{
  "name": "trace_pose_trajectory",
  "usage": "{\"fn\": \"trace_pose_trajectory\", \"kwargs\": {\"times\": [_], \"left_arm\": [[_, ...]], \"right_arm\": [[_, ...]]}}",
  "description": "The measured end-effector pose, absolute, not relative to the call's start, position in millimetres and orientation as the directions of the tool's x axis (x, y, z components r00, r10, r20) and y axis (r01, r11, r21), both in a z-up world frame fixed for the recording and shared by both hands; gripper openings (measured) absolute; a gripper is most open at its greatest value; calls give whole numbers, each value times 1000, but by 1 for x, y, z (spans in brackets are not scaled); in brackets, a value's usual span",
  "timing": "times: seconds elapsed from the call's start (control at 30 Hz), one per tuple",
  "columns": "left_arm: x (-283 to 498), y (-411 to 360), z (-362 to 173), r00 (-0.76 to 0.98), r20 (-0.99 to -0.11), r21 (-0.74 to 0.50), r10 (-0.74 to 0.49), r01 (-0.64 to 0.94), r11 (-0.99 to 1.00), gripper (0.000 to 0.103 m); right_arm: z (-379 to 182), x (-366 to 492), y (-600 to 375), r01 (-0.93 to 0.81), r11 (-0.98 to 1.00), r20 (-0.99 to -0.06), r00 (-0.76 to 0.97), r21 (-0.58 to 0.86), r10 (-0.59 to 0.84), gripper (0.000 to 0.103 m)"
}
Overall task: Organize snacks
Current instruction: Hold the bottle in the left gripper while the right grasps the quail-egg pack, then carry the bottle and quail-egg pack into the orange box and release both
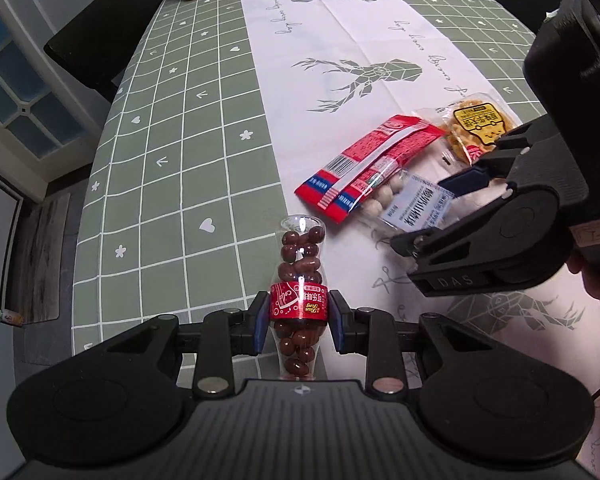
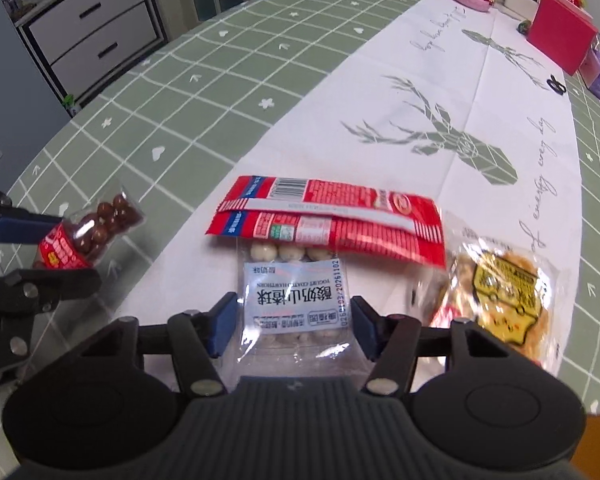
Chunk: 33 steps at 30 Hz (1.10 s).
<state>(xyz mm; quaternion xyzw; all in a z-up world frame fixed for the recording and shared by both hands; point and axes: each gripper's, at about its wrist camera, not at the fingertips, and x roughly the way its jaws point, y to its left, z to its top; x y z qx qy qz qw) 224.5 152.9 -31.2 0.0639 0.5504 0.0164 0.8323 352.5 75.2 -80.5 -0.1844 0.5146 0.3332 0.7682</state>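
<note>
Your left gripper [image 1: 299, 322] is pinching the little bottle of chocolate beans [image 1: 300, 280] right across its red label, both blue pads [image 1: 262, 320] pressing on its sides, and the bottle is pointing straight ahead out of the jaws, apparently lifted over the green checked tablecloth [image 1: 172, 152], though how far off it I cannot tell. Your right gripper [image 2: 292, 322] is sitting spread over the clear bag of white yogurt balls [image 2: 296, 300], fingers straddling the bag on either side with gaps showing, so nothing is being gripped there yet. Just beyond that bag the red packet [image 2: 332, 224] is overlapping its far end, and to the right of your fingers the round cracker pack [image 2: 500, 292] is lying just beside, all on the white table runner [image 2: 460, 92]. Here is where it could go wrong: that clear bag is slippery and loose, so closing on it flat is likely to crumple the film and skid off instead of catching it. Lifting it is also likely to drag the red packet along, since it is lying on top. On the left, the bottle is smooth and tapered, so any easing of the squeeze could let it slide forward out of the pads. And the two grippers are working near each other, so a swing inward risks a knock.
</note>
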Motion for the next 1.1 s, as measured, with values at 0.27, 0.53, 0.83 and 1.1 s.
{"fn": "trace_pose_trajectory", "kwargs": {"times": [0.27, 0.53, 0.83, 1.1], "left_arm": [[202, 134, -9, 429, -900, 130, 81, 87, 988, 34], [173, 102, 23, 489, -871, 151, 53, 164, 975, 34], [145, 48, 58, 551, -834, 153, -28, 279, 948, 34], [139, -10, 78, 587, -803, 165, -105, 387, 907, 34]], "right_arm": [[-41, 314, 49, -760, 649, -920, 267, -18, 287, 59], [6, 275, 5, -782, 615, -902, 332, -101, 274, 59], [60, 237, -52, -746, 641, -851, 446, -182, 277, 59], [89, 215, -111, -678, 698, -808, 534, -233, 249, 59]]}}
